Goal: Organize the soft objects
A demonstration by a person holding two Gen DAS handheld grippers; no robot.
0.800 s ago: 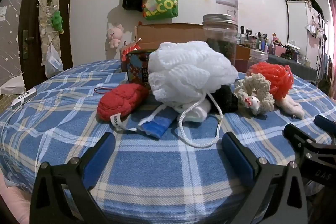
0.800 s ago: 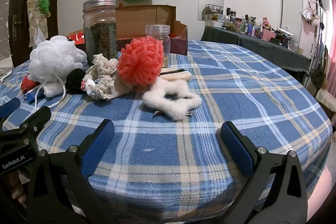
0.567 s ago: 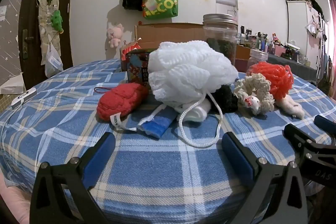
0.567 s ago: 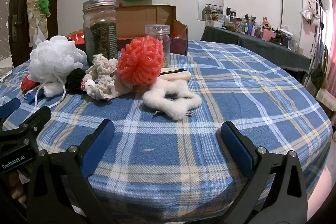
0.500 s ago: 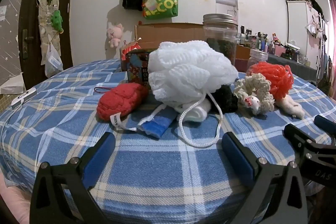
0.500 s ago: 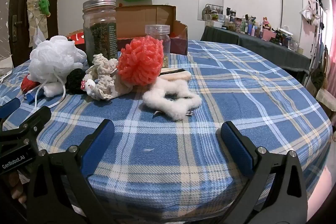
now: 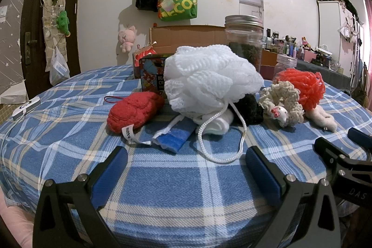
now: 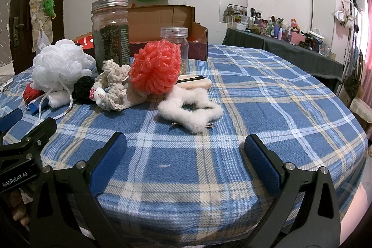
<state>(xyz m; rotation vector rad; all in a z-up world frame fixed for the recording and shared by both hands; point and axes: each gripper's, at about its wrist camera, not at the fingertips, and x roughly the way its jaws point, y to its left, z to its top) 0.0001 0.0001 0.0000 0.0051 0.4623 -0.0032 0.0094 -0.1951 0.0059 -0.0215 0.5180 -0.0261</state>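
A heap of soft things lies on the blue plaid tablecloth (image 7: pixel 69 117). A white mesh bath pouf (image 7: pixel 209 78) with a looped cord sits in the middle, a red knitted pad (image 7: pixel 134 112) to its left, a blue sponge (image 7: pixel 174 135) in front. To the right lie a black scrunchie (image 7: pixel 250 110), a cream crochet scrunchie with a cat charm (image 8: pixel 114 83), a coral pouf (image 8: pixel 155 67) and a fluffy white star scrunchie (image 8: pixel 190 109). My left gripper (image 7: pixel 184 163) stands open before the white pouf. My right gripper (image 8: pixel 184 147) stands open before the star scrunchie, holding nothing.
Behind the heap stand a tall glass jar of dark leaves (image 8: pixel 110 31), a small clear plastic jar (image 8: pixel 174 38), a printed tin (image 7: pixel 152 76) and an open cardboard box (image 8: pixel 162 20). A white remote (image 7: pixel 25 107) lies at the table's left edge. Bare cloth stretches right (image 8: pixel 267 97).
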